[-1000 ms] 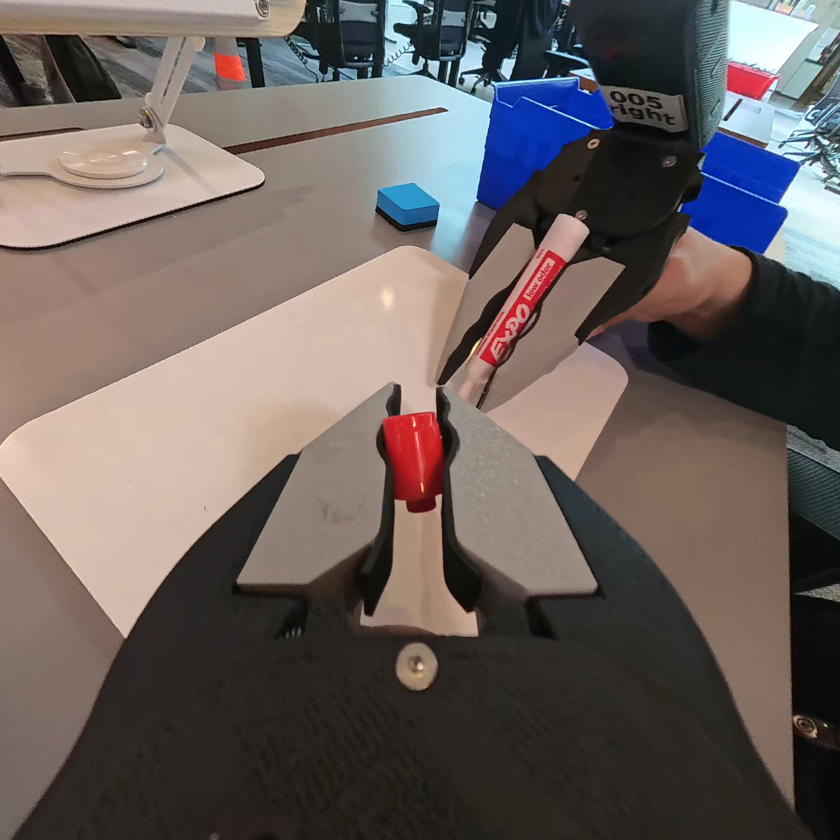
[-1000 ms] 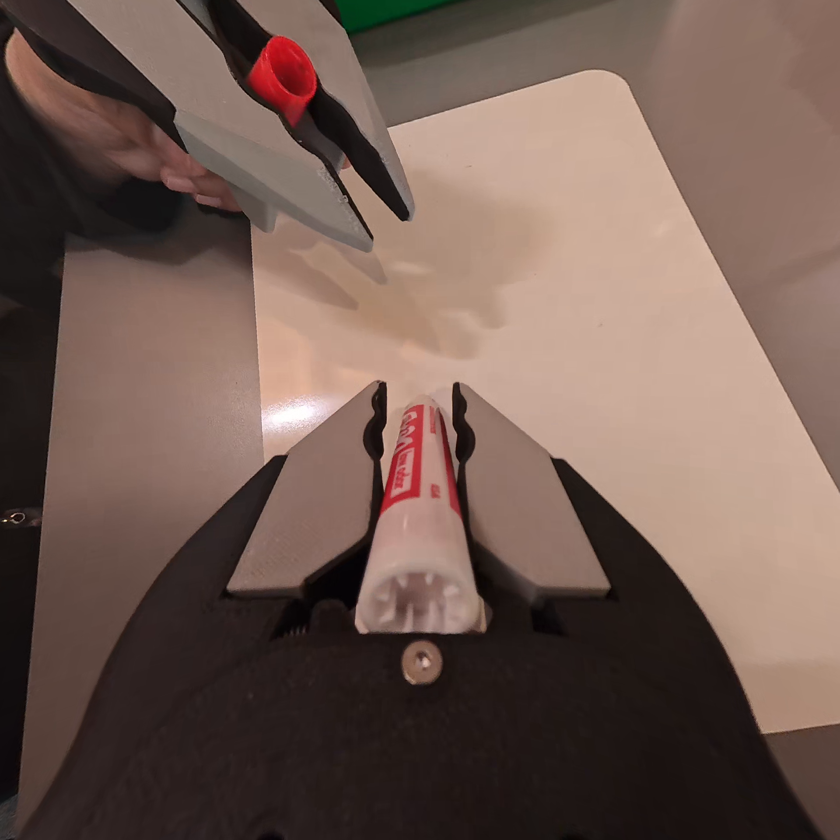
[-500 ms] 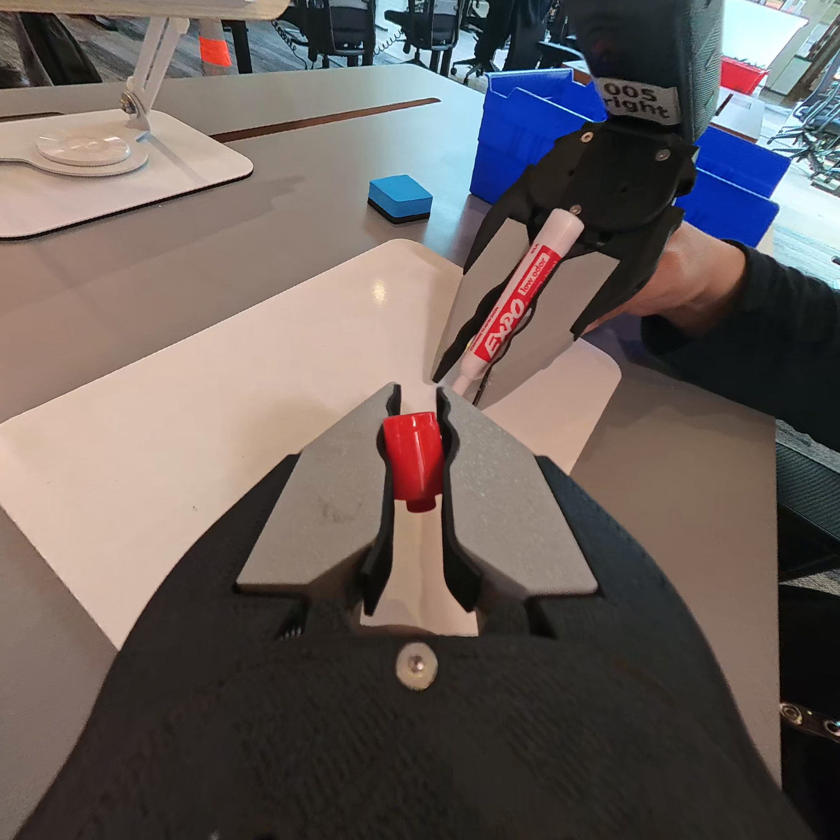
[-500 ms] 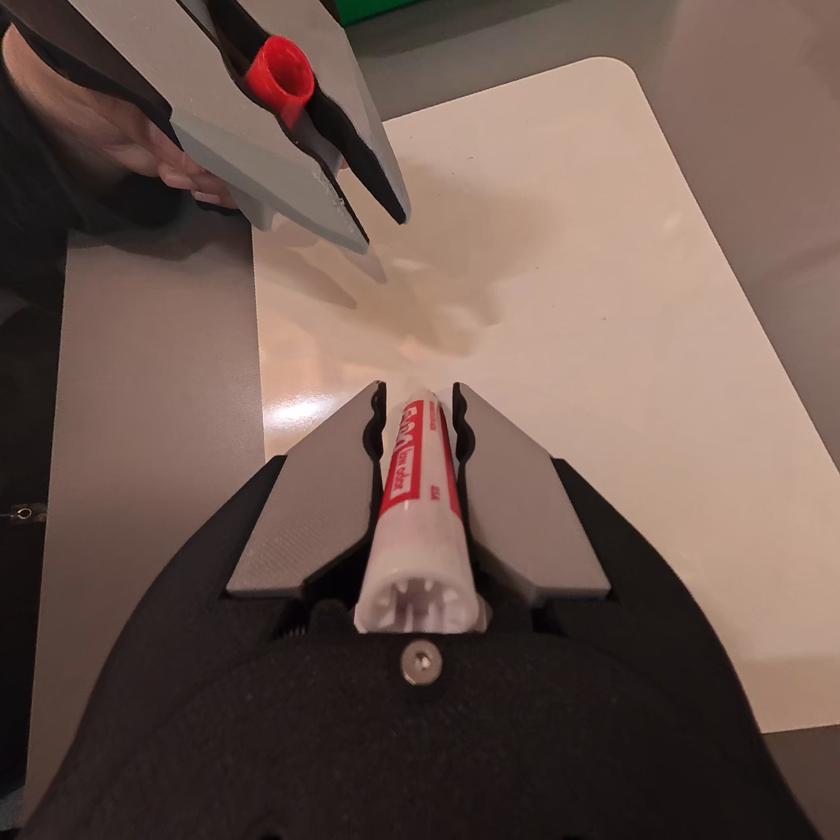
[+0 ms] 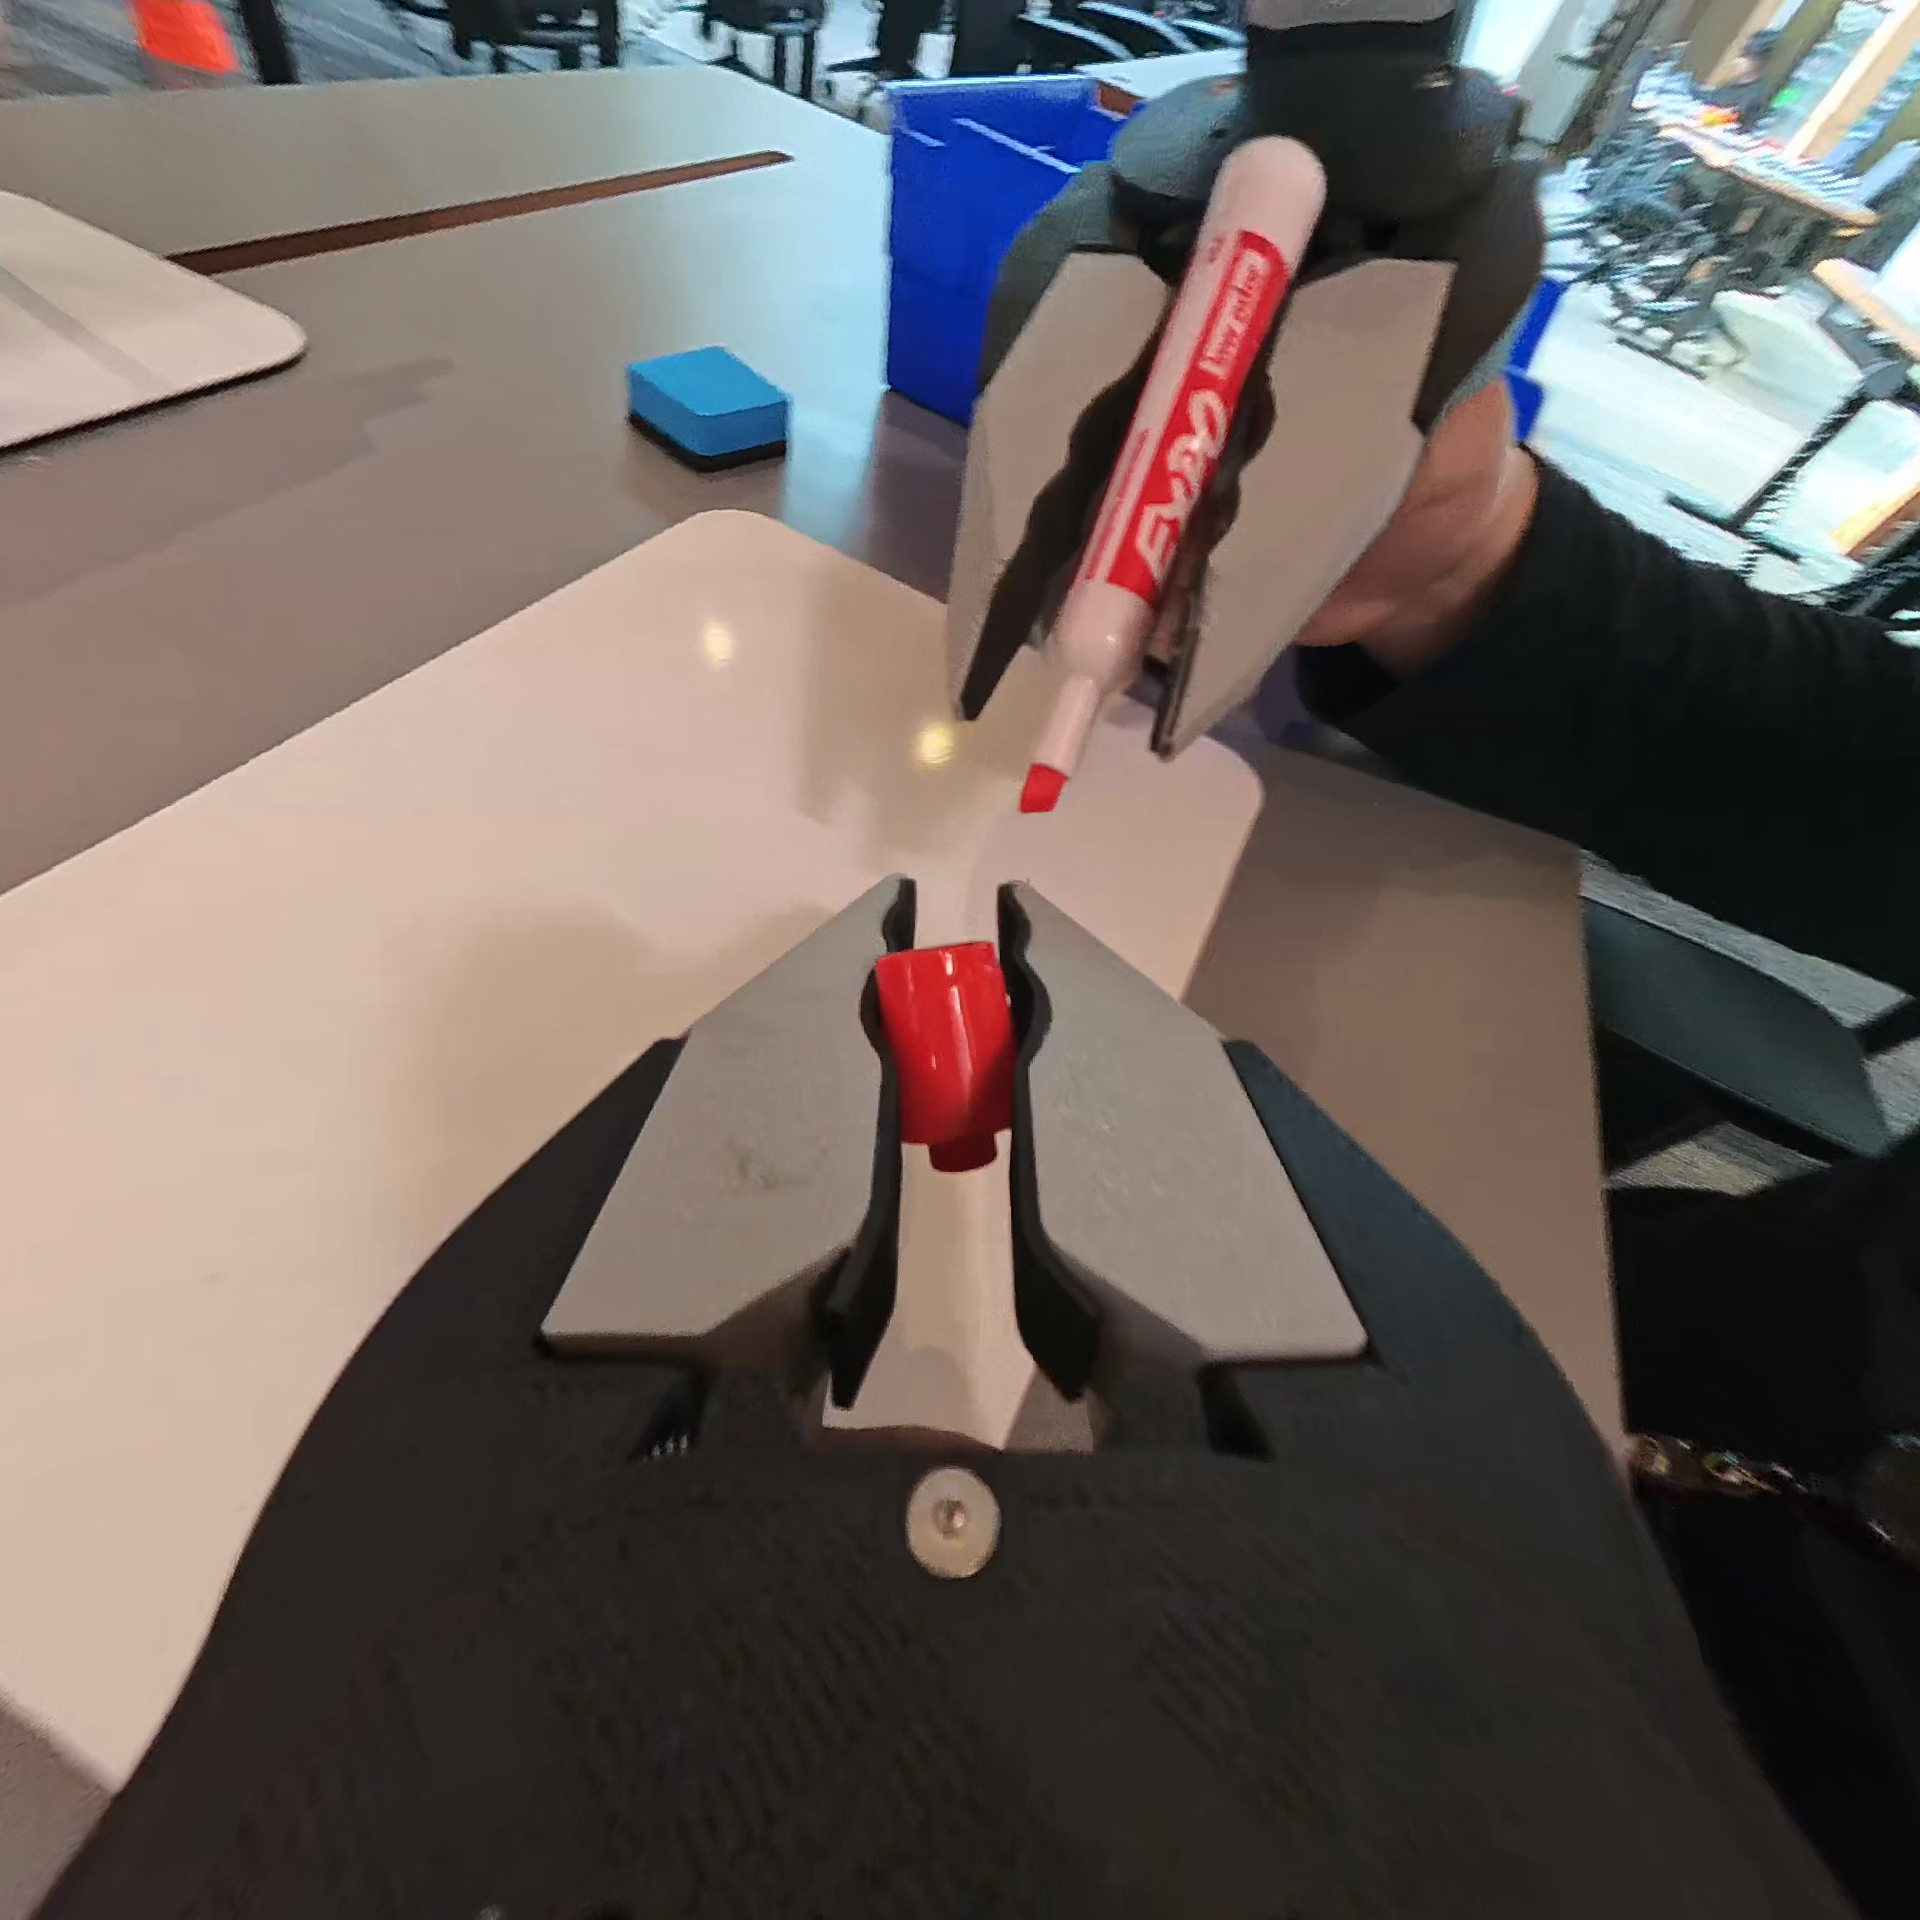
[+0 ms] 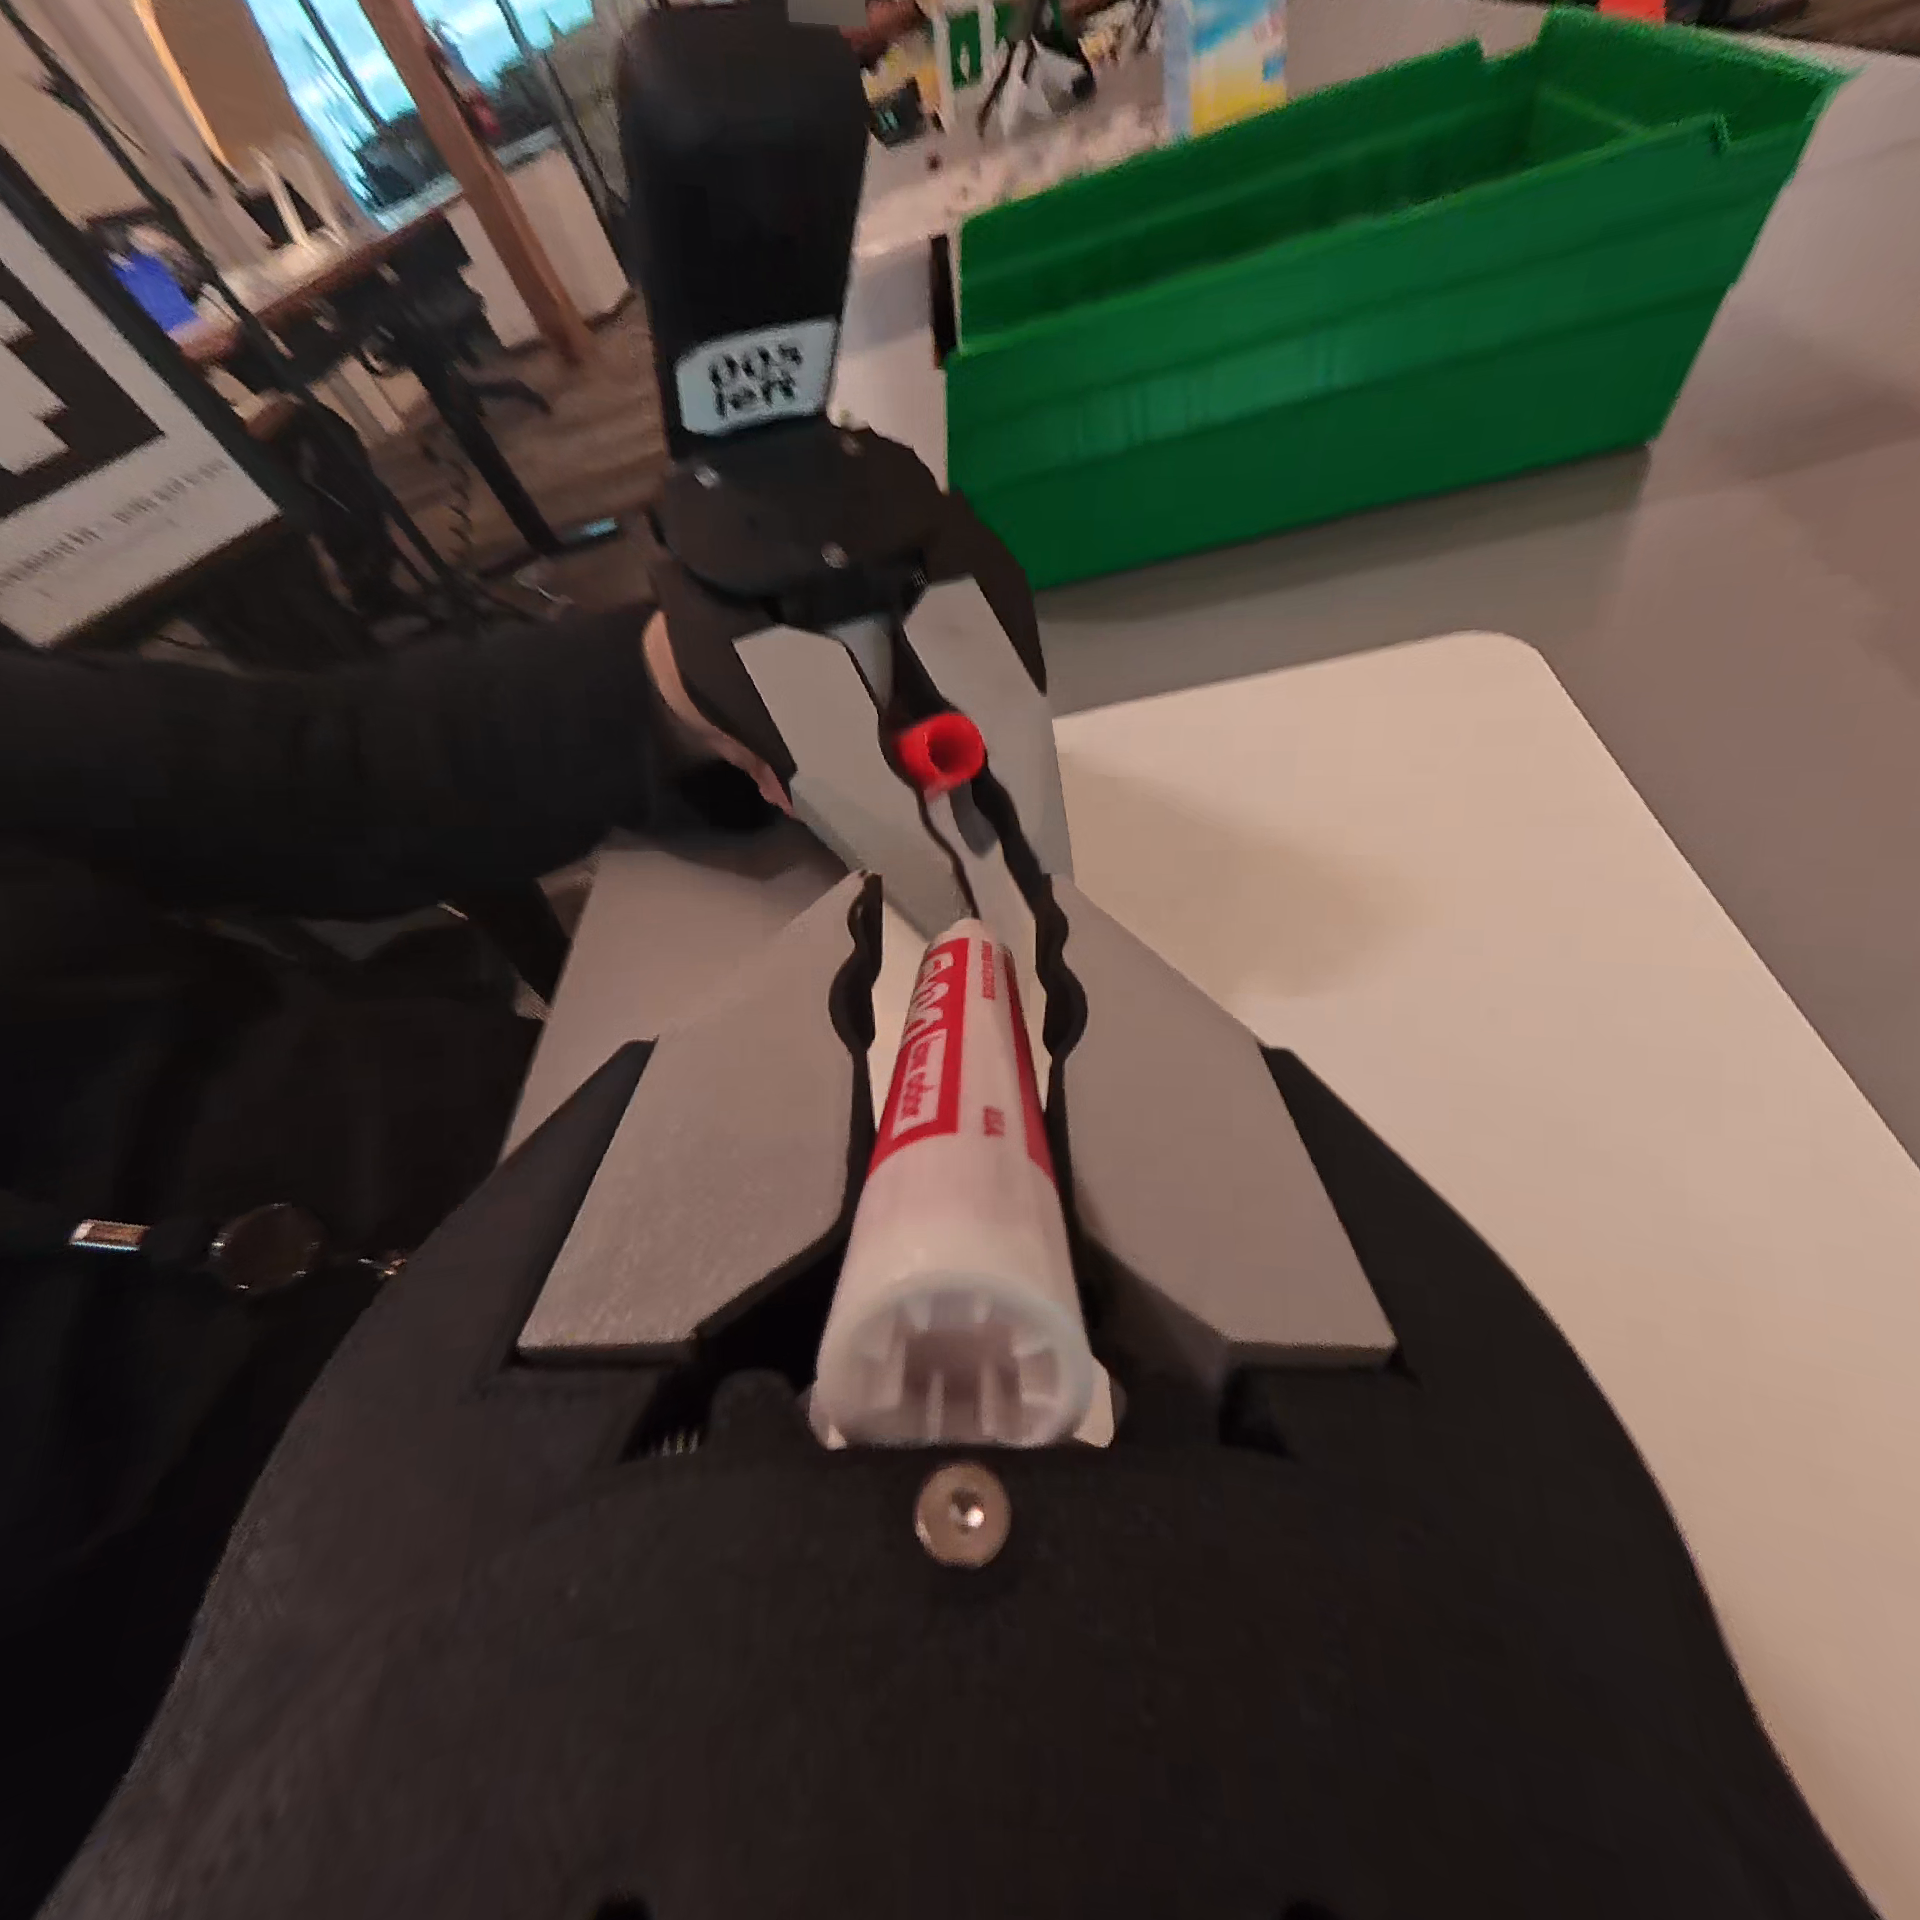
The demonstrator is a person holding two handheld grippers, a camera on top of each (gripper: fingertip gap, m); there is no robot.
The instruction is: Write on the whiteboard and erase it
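the left gripper (image 5: 956,899) is closed tight on the red cap (image 5: 943,1044), its open mouth facing away toward the other tool; the right gripper (image 6: 961,894) is clamped along the barrel of the marker (image 6: 961,1132), whose bare red tip (image 5: 1039,788) hangs in the air just ahead of the left gripper's fingertips, clear of the board; judging by the two tools pointing at each other, the step in hand looks like recapping, though it could equally be the start of writing, since no ink shows on the whiteboard (image 5: 436,862); recapping calls for lining tip and cap mouth on one axis and pushing them together squarely, as a slanted approach would smear ink on the cap rim; the eraser (image 5: 709,407) lies on the grey table (image 5: 499,281) well ahead and to the left of the left gripper, beyond the board's far edge; blue bins (image 5: 966,229) stand behind the right gripper, a green bin (image 6: 1351,343) behind the left; office chairs and desks fill the blurred room beyond.
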